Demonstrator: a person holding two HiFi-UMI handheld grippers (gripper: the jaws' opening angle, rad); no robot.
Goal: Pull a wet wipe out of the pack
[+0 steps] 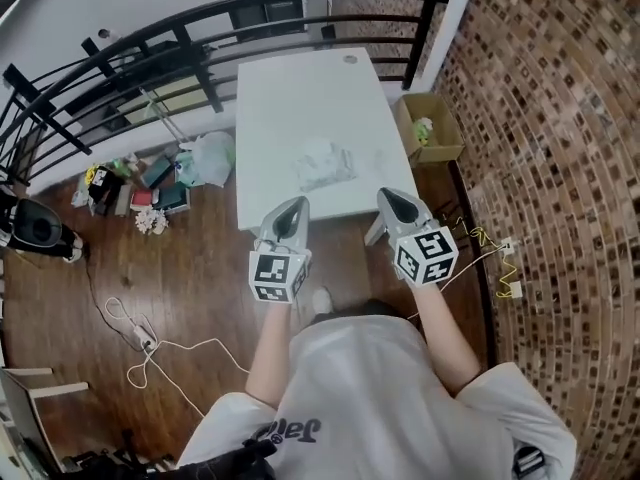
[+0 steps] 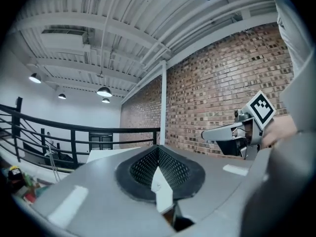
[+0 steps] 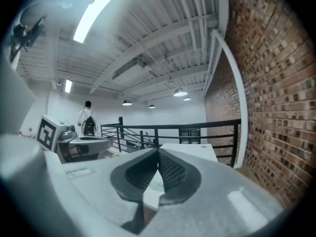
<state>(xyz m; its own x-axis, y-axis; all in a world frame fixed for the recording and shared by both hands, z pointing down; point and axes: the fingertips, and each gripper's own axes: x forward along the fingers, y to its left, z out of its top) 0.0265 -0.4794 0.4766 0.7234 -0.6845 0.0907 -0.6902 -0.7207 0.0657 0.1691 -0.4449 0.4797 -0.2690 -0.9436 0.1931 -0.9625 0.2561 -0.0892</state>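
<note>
At the left of the head view, bags and boxes are lying on the wooden floor beside the bench, well clear of the work. Next comes the left claw, which the person is holding level just off the bench's near edge. Its jaws are pressing together with nothing between them, so it is probably only waiting, not bracing anything. At the centre of the frame, the wet wipe pack is resting alone on the white top, pale and crumpled-looking, apart from both claws. It is sitting within easy reach of either one, which suits one claw steadying it while the other pulls. Whether a loose wipe is already lying with it is too blurred to tell. The right claw is likewise hanging near the bench's edge, jaws closed tight and empty, pointing over the bench toward the far railing. At the right, a cardboard box is standing on the floor against the brick wall.
</note>
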